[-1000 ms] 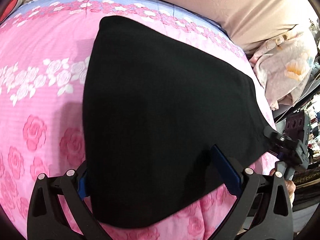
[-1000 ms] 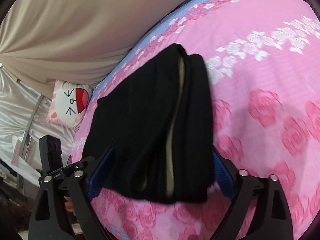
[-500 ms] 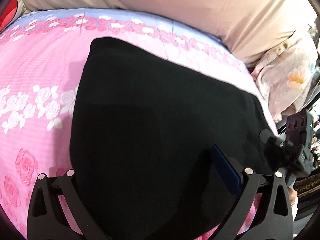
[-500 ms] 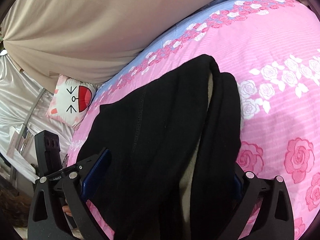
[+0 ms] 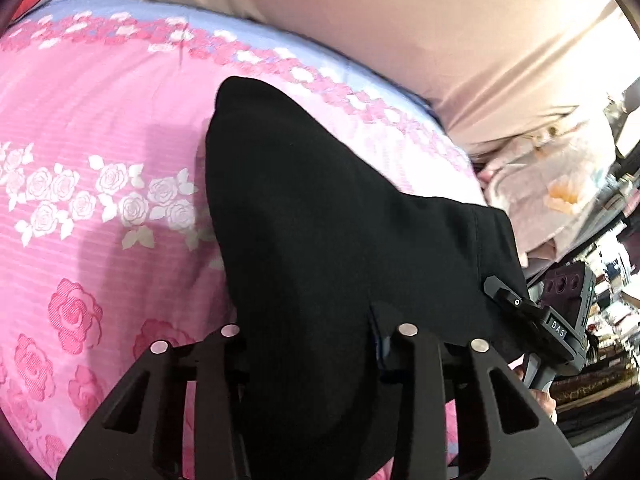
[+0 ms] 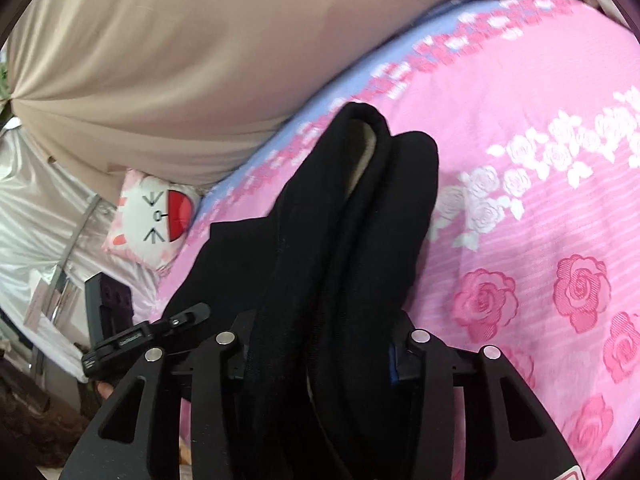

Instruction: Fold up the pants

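Both hand-held grippers have just been closing, and each now clamps a bunch of the black pants. Seen from the left wrist camera, the left hand-held gripper [image 5: 312,344] pinches the near edge of the pants [image 5: 340,220], whose black cloth fills the gap between its fingers. From there the fabric runs away from the camera and narrows to a rounded corner that points up and to the left, toward the far side of the bed [image 5: 100,160]. The right hand-held gripper [image 5: 536,320] shows at the right edge of the same cloth, with the person's hand partly seen beneath it.

From the right wrist camera, the right hand-held gripper [image 6: 320,344] is shut on thick, doubled folds of the pants [image 6: 352,220]; a pale lining shows between two of the layers. Their long axis leads straight away from the fingers, ending in rounded folds near the blue floral border of the pink bedspread [image 6: 540,120]. The left hand-held gripper [image 6: 176,320] sits at the left edge of the cloth. A cat-face pillow [image 6: 156,216] lies beside the bed, under a beige curtain [image 6: 180,60].
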